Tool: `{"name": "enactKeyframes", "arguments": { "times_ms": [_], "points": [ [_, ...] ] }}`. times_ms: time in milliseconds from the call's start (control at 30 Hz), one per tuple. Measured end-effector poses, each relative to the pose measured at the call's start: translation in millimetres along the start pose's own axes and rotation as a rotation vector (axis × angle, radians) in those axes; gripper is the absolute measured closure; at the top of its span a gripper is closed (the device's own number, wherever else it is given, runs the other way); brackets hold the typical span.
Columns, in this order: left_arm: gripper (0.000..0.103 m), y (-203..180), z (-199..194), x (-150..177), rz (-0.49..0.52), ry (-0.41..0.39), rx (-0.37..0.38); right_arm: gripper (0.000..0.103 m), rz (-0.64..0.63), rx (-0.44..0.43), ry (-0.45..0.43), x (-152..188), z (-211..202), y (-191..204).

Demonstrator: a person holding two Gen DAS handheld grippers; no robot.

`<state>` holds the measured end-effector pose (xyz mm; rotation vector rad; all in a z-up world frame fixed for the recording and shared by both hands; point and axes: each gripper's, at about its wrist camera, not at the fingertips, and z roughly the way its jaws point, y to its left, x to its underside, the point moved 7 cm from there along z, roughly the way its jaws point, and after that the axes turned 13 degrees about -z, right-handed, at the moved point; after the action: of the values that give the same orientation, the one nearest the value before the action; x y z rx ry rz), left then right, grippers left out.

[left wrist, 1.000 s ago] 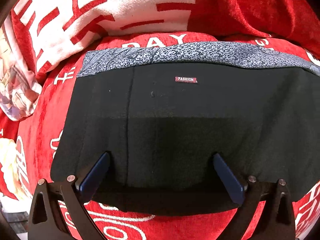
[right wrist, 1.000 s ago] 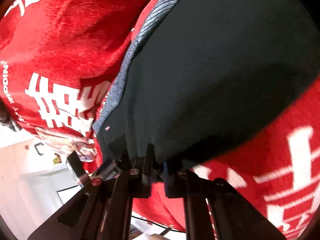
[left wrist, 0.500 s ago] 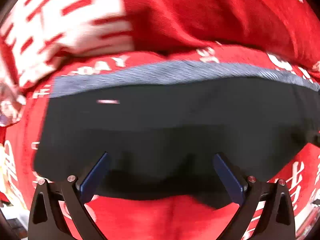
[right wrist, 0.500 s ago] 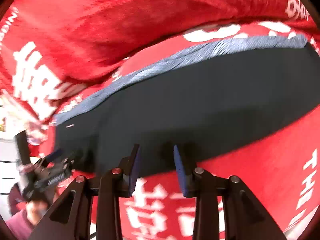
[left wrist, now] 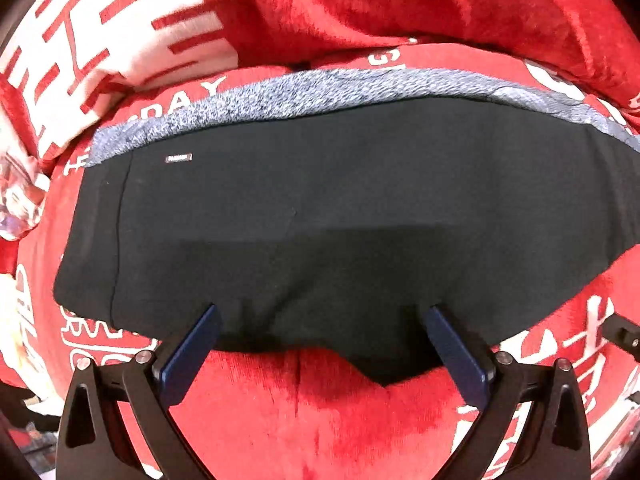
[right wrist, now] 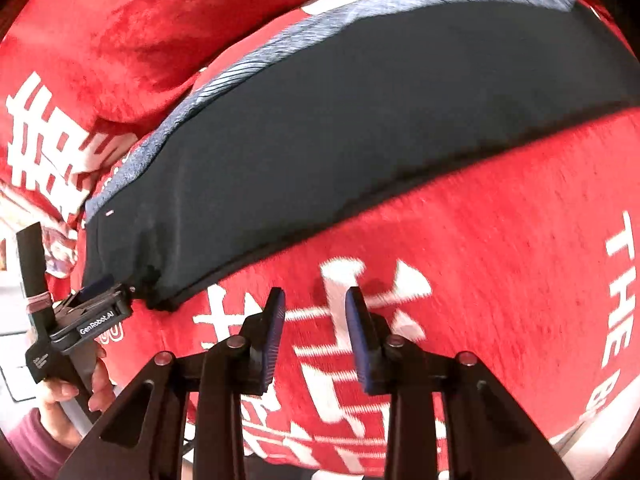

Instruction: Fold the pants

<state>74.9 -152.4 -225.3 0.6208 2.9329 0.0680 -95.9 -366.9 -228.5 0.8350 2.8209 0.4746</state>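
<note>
The black folded pants with a grey waistband [left wrist: 340,216] lie flat on the red plush bed cover [left wrist: 320,408]. Your left gripper [left wrist: 320,332] hangs released over their near edge; your right gripper [right wrist: 314,320], jaws closing on nothing, hovers beside them so the fold stays settled.

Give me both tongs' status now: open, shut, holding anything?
Left tongs: open wide, holding nothing, near edge of black pants between the blades.
Right tongs: closing, nothing between them, clear of the pants.
</note>
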Motion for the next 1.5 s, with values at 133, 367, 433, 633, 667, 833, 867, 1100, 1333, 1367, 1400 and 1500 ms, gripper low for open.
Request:
{"name": "enactKeyframes", "arguments": {
  "times_ms": [133,367,433,633,667,833,867,1100,1333,1367,1400,1500],
  "points": [
    [0.000,-21.8,-6.7,9.6,0.002,0.031,0.019,0.069,0.032,0.009,0.014,12.7,-5.3,-13.0],
    [0.000,-69.4,-13.7,23.9,0.060,0.050,0.028,0.054,0.098,-0.004,0.013,28.2,-18.7,-41.7],
    [0.000,-82.1,-14.3,25.9,0.075,0.055,0.033,0.054,0.109,-0.010,0.008,29.3,-21.9,-48.0],
    [0.000,-119.2,-20.2,27.4,0.110,0.059,0.046,0.054,0.142,-0.019,-0.010,31.4,-34.5,-72.4],
    [0.000,-126.3,-20.4,27.0,0.117,0.059,0.048,0.054,0.149,-0.021,-0.014,31.5,-37.0,-78.0],
    [0.000,-159.3,-21.2,23.2,0.146,0.057,0.059,0.054,0.170,-0.023,-0.028,31.5,-46.7,-99.3],
    [0.000,-165.9,-21.7,23.5,0.150,0.058,0.061,0.054,0.177,-0.025,-0.032,31.5,-49.5,-105.4],
    [0.000,-206.2,-27.5,28.4,0.180,0.068,0.082,0.054,0.222,-0.024,-0.071,27.1,-70.9,-143.9],
    [0.000,-241.5,-36.3,16.5,0.172,0.026,0.095,0.053,0.299,-0.058,-0.157,12.3,-95.7,-188.6],
    [0.000,-243.0,-36.1,14.0,0.167,0.024,0.096,0.053,0.319,-0.058,-0.175,7.3,-97.4,-195.0],
    [0.000,-246.3,-34.6,10.2,0.162,0.021,0.096,0.053,0.343,-0.055,-0.195,2.4,-101.4,-205.5],
    [0.000,-254.9,-30.6,5.2,0.156,0.005,0.089,0.053,0.382,-0.046,-0.244,-11.9,-109.8,-227.4]
  ]
}}
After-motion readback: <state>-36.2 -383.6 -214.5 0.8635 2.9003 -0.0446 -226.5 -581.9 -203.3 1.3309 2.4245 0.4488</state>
